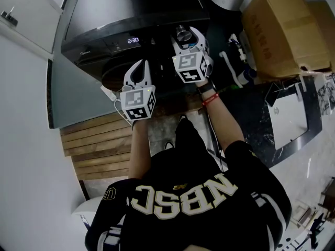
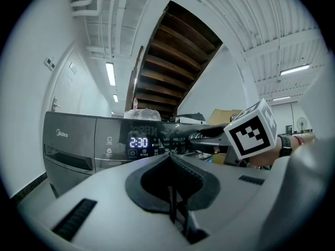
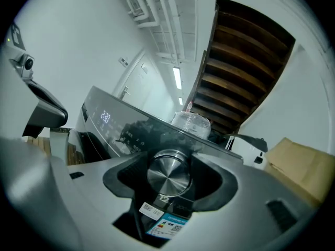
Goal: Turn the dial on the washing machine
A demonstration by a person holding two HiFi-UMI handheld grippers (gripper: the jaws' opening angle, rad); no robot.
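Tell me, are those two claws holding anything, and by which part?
The right gripper clasps the round metal dial of the washing machine by its rim, fingers on either side. The left gripper holds nothing; its fingers are shut together.

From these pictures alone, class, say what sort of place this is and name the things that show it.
Probably a makeshift laundry corner tucked under a staircase: a washing machine stands there, the wooden stairs' underside slopes overhead, and a cardboard box sits beside the machine.
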